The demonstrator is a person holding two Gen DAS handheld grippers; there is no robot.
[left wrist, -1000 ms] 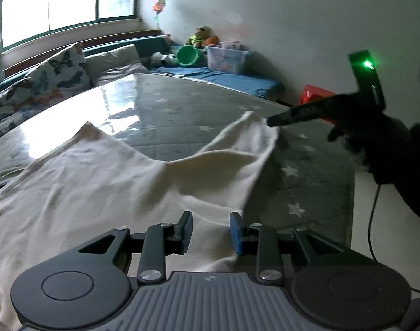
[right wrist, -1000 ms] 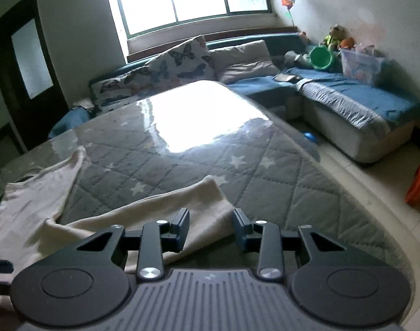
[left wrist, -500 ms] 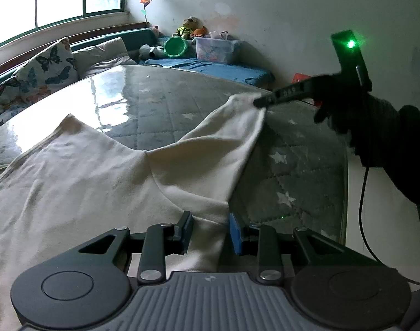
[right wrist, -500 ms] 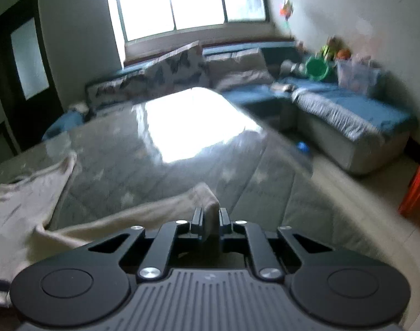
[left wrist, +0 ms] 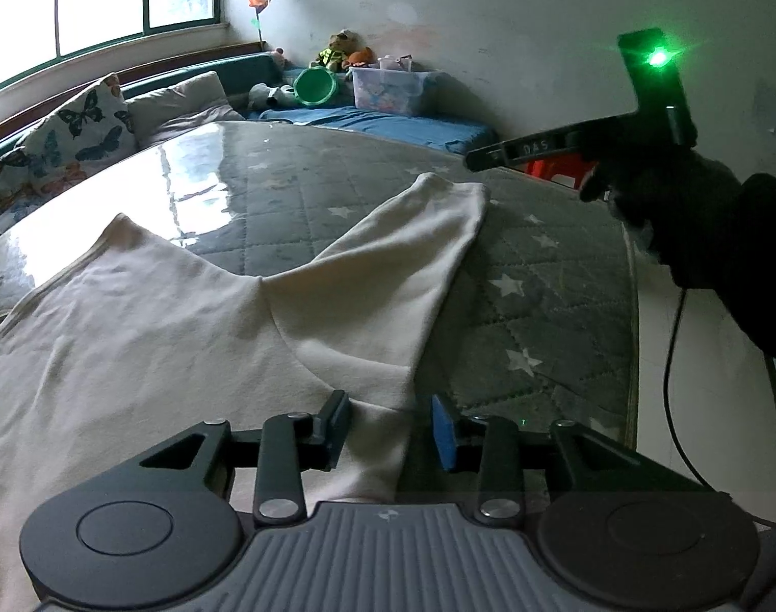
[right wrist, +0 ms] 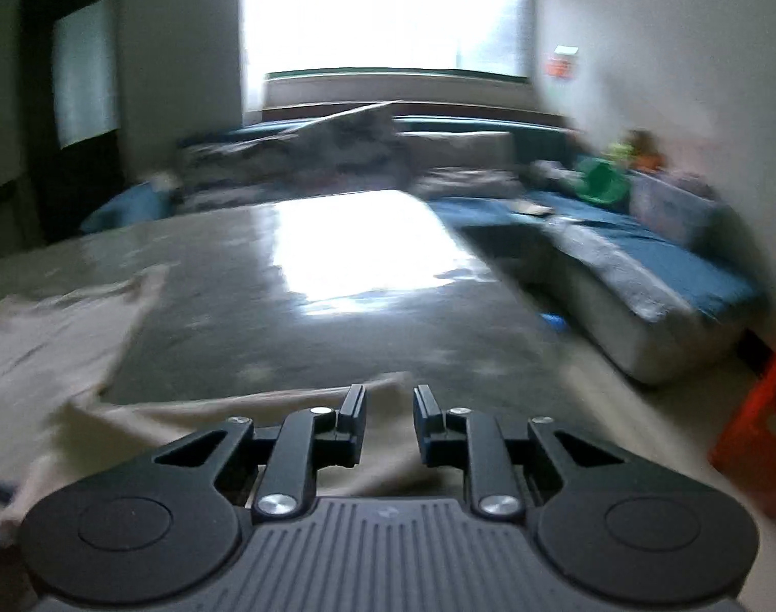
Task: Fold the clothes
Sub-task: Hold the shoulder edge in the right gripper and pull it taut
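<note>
Letting go of the shirt's corner with my right claw.
Half a second ago it pinched cloth; now both claws stand apart, left claw widening over the hem.

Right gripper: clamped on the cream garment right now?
No. In the right wrist view the right gripper has a clear gap between its jaws, which have just been opening, and the cream garment lies loose beneath them.

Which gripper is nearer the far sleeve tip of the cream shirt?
Right. The right gripper hovers just above the sleeve tip, jaws just opened, empty; the left gripper straddles the shirt's near edge.
</note>
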